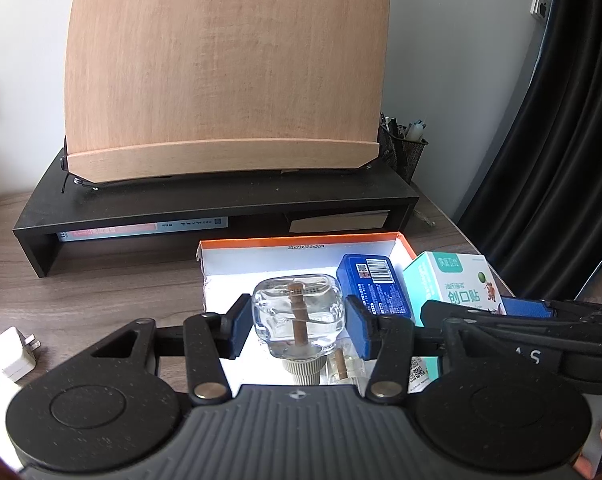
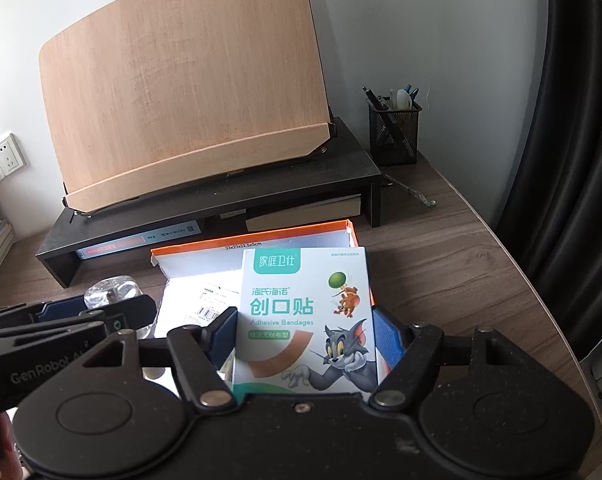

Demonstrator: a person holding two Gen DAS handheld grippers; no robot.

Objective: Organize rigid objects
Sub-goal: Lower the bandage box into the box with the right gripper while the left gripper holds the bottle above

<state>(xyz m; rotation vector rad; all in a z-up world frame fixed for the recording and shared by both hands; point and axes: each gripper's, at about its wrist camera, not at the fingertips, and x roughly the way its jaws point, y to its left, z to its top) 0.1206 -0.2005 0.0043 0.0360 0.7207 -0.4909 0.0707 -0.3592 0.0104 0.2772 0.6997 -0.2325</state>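
Two grippers are at work over an orange-edged cardboard box (image 1: pixel 301 240) on the wood-grain worktop (image 1: pixel 101 288). In the left wrist view, the left gripper (image 1: pixel 299 326) pinches a clear glass bottle (image 1: pixel 299 312) at the lower centre of the frame, its blue pads pressed to both sides; the bottle points its ribbed cap (image 1: pixel 303 372) back toward the camera, and a brown stem shows inside. Just right of it, inside the box, stands a blue tin (image 1: pixel 375 288) with a barcode label.

In the right wrist view, the right gripper (image 2: pixel 305 334) clamps an adhesive bandage box (image 2: pixel 305 320) at the centre of the frame, a pad against each side, cartoon face toward the camera, above the open cardboard box.

Toward the lower left of the left wrist view a white charger plug (image 1: pixel 15 354) lies on the worktop. Behind the cardboard box, a black desk riser (image 1: pixel 221 200) carries a tilted wooden book stand (image 1: pixel 229 72), with books under it. At the right end stands a black mesh pen holder (image 2: pixel 395 128).
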